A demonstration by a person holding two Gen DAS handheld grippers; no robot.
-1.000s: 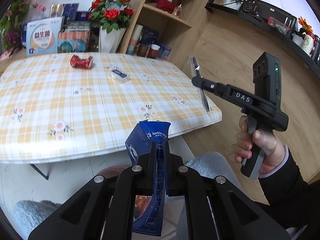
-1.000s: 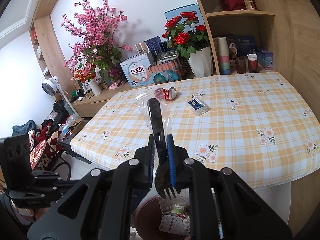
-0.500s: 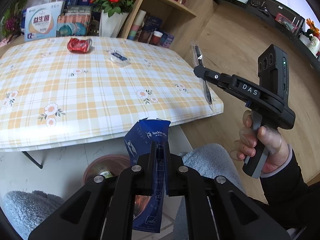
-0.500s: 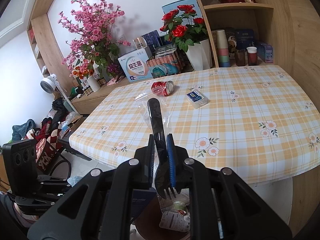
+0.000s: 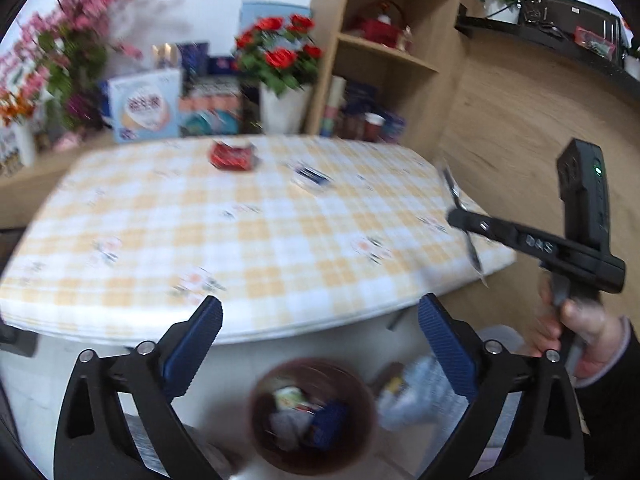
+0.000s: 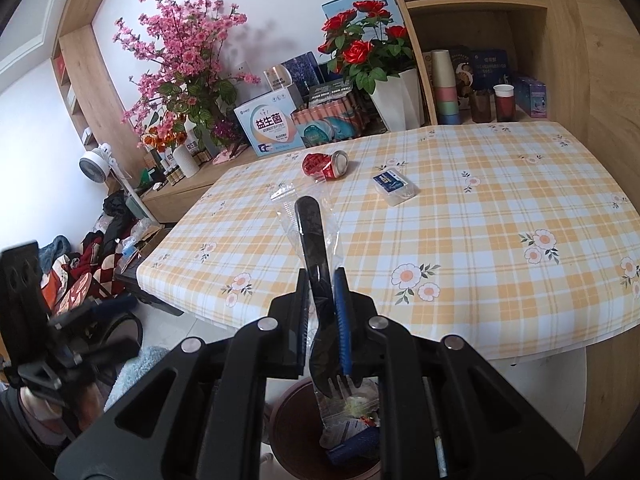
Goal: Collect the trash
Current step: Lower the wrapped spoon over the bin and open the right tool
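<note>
My left gripper (image 5: 319, 307) hangs over the brown bin (image 5: 360, 384), its jaws opening wide with nothing between them. A blue packet (image 5: 328, 420) lies inside the bin among other scraps. My right gripper (image 6: 322, 280) is shut on a black plastic fork in a clear wrapper (image 6: 314, 240), held above the bin (image 6: 292, 412) at the table's near edge. On the checked tablecloth (image 6: 480, 220) lie a crushed red can (image 6: 324, 164) and a small blue-and-white box (image 6: 394, 186). In the left wrist view the right gripper (image 5: 460, 216) shows at the right, held by a hand.
Flower pots, boxes and cups crowd the sideboard and shelf behind the table (image 5: 280, 240). A grey fluffy rug (image 6: 136, 368) lies by the bin. Clothes and a fan (image 6: 94, 164) clutter the floor at far left.
The left gripper has gone from shut on the blue packet to wide open, and the packet now lies in the bin. The left view has tilted up. The right gripper still holds the fork.
</note>
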